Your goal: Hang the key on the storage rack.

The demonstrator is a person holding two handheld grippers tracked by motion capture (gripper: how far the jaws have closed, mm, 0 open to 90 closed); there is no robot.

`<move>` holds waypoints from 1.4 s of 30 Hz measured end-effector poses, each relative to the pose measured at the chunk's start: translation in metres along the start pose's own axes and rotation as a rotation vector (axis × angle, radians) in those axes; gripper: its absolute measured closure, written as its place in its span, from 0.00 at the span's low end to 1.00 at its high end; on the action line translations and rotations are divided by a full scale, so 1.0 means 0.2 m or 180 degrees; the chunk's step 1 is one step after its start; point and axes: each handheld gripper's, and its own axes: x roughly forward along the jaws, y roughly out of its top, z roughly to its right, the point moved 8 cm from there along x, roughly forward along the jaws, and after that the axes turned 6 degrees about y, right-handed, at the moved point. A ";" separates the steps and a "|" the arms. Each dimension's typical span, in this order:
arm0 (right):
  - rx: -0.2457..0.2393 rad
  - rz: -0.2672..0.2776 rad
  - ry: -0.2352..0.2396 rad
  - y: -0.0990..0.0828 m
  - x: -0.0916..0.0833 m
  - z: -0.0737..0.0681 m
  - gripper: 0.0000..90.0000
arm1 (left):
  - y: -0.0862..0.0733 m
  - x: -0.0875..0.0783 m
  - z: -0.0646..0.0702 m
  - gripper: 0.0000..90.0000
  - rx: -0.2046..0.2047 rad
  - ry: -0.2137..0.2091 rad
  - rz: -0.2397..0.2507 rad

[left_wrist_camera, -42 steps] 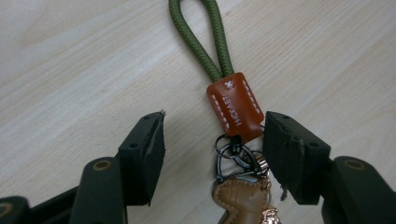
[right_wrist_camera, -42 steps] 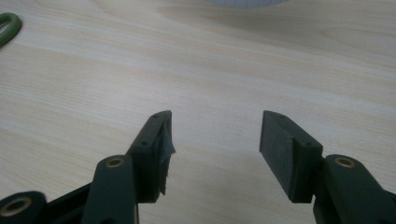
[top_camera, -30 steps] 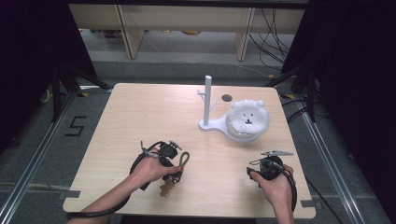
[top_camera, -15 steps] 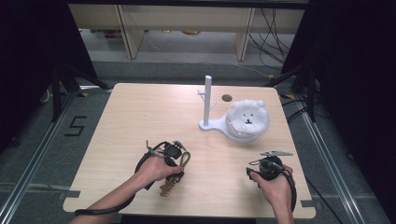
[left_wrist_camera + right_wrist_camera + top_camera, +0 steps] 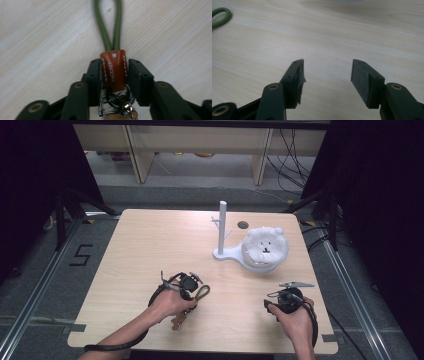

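1. Left gripper: jaws have just been closing and now clamp the red-brown leather tab of a keychain. Green cord loop runs out past the tips toward 12 o'clock in the left gripper view; metal rings bunch behind the tab.
2. Keychain lies on the table at about 7 o'clock from table centre, under the left hand.
3. Right gripper: jaws apart, nothing between them, near the table's 5 o'clock corner.
4. Handling, my read: light, floppy, cord soft, rings loose and likely to swing. The stitched tab looks like the stiffest, least slippery spot to hold.
5. Surface: pale wood-grain top, flat, smooth. White peg stand and white plush bear sit at 2 o'clock.
6. Room: dark surround, grey floor, shelving and cables at 12 o'clock.
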 end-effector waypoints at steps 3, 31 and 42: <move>0.0087 -0.0012 -0.0041 0.00 -0.01 0.00 0.50 | -0.01 0.00 0.01 0.75 0.0065 0.0007 0.0067; 0.0076 0.0096 -0.0043 0.01 -0.02 0.00 0.50 | -0.14 -0.11 -0.03 0.78 0.0112 -0.0221 0.1066; 0.0049 0.0096 -0.0072 0.00 0.00 0.01 0.50 | -0.18 -0.19 -0.11 0.78 -0.0013 -0.0139 0.1556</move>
